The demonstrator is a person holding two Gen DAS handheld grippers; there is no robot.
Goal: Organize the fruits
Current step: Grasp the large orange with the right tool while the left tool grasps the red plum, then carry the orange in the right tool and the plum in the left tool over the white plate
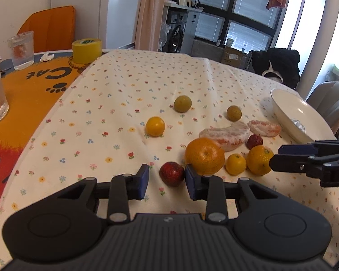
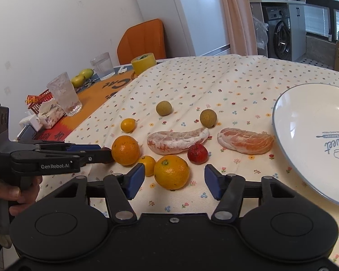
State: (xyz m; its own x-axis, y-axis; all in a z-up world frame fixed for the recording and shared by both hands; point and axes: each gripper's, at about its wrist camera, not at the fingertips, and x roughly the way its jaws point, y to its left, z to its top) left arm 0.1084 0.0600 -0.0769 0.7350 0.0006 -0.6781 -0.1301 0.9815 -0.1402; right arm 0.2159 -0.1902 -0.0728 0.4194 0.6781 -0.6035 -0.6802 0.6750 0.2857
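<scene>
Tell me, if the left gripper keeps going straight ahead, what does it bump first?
Probably the dark red fruit. It sits right between the open left gripper fingers, slightly ahead. The big orange is just behind, beside the right finger, so it might get nudged too.

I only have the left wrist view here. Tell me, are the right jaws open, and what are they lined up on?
Observer: Open. The right gripper has its jaws wide either side of the stem-topped orange, not touching it.
Operator: Anything in the plate?
Observer: No fruit; what shows of the white plate carries only printed lettering.
Operator: Any fruit I'm missing?
Observer: Two green pears lie beyond the near glass.
</scene>
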